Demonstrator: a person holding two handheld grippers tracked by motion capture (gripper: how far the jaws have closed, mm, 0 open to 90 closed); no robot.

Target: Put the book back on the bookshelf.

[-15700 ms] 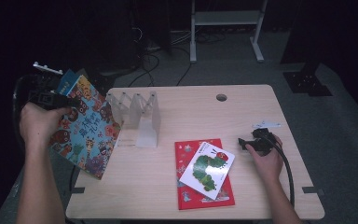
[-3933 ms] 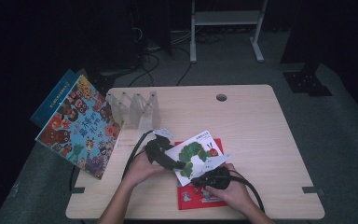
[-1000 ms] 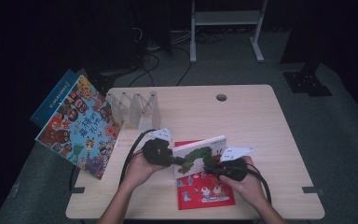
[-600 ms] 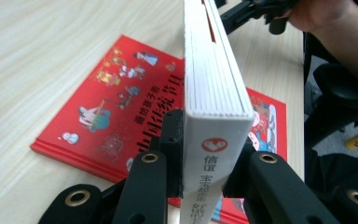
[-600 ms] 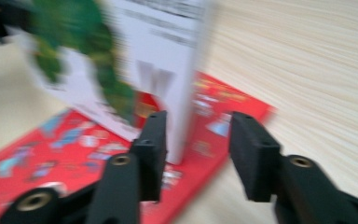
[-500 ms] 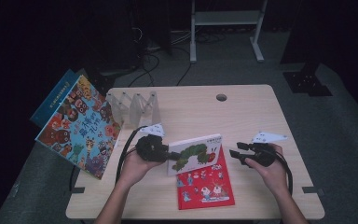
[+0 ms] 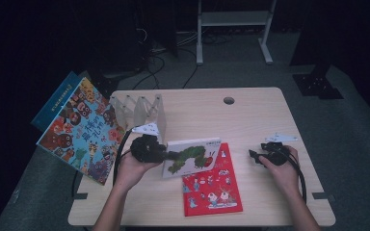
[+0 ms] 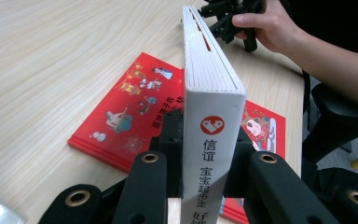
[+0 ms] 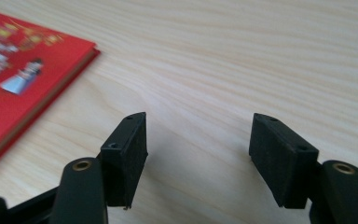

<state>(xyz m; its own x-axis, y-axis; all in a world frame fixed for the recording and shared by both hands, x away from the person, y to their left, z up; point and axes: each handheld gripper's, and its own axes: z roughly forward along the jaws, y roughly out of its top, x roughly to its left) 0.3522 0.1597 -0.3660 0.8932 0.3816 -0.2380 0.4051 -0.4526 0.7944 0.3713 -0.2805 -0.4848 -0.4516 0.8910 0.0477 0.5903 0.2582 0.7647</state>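
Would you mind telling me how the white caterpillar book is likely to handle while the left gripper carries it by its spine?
The caterpillar book looks stiff: thick board pages show no sag beyond the left gripper. Probably heavy for its size, so it may droop. Its glossy spine might slip.

My desk is pale wood with a small round hole near its far edge. A red picture book lies flat on it between my two tools, and a clear folding book rack stands just beyond my left tool.
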